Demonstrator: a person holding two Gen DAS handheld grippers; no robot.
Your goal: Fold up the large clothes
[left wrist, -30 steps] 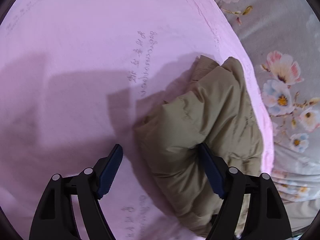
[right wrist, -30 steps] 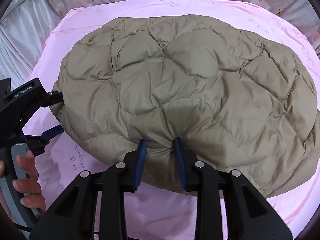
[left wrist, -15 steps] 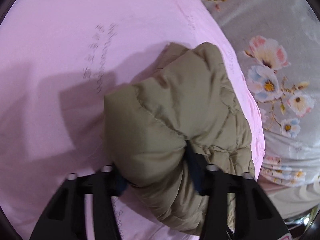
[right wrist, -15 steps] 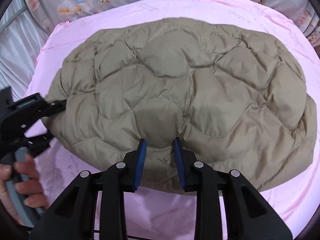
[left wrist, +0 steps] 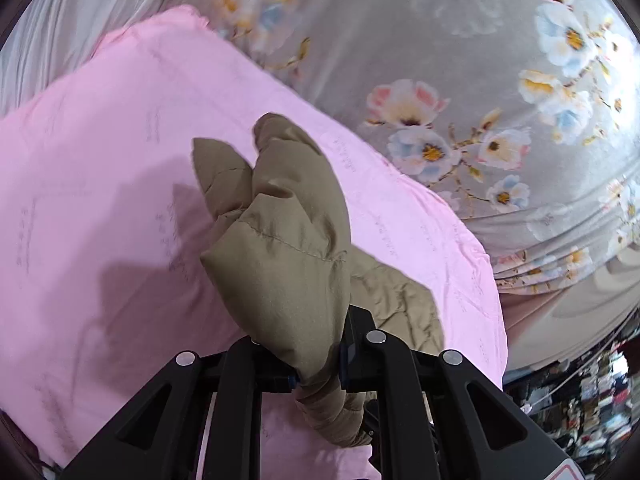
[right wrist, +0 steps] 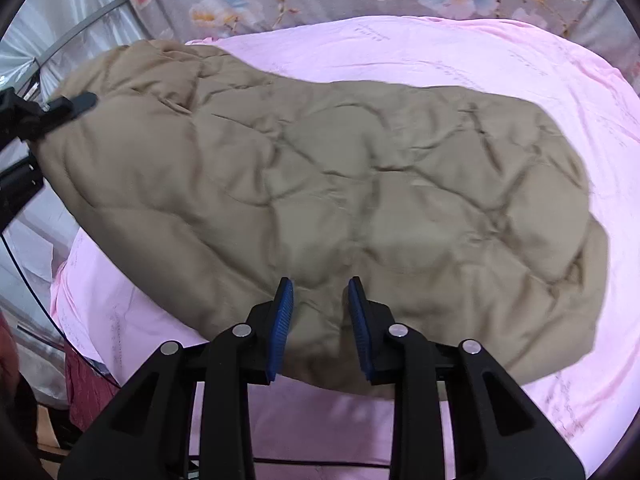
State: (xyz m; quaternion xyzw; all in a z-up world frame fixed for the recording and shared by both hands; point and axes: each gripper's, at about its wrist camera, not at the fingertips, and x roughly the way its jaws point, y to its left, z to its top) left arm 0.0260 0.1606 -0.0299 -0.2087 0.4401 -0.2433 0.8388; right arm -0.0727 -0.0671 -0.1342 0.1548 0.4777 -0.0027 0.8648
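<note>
The left tongs (left wrist: 316, 364), just closed, have lifted the jacket (right wrist: 320, 208) corner; only the right view shows the right tongs (right wrist: 320, 320) pinching its hem.

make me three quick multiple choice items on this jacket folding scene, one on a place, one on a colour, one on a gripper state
1. Where does the quilted jacket lie?
A. on the pink sheet
B. on a wooden floor
C. in a basket

2. What colour is the jacket?
A. navy
B. khaki tan
C. red

3. What is the state of the left gripper?
A. wide open above the jacket
B. shut on nothing
C. shut on a bunched edge of the jacket

Answers:
1. A, pink cloth shows all round the jacket in the right wrist view.
2. B, the padded fabric is tan in both views.
3. C, its jaws have just been closing and tan fabric is pinched between them; the right gripper likewise clamps the near hem.
</note>
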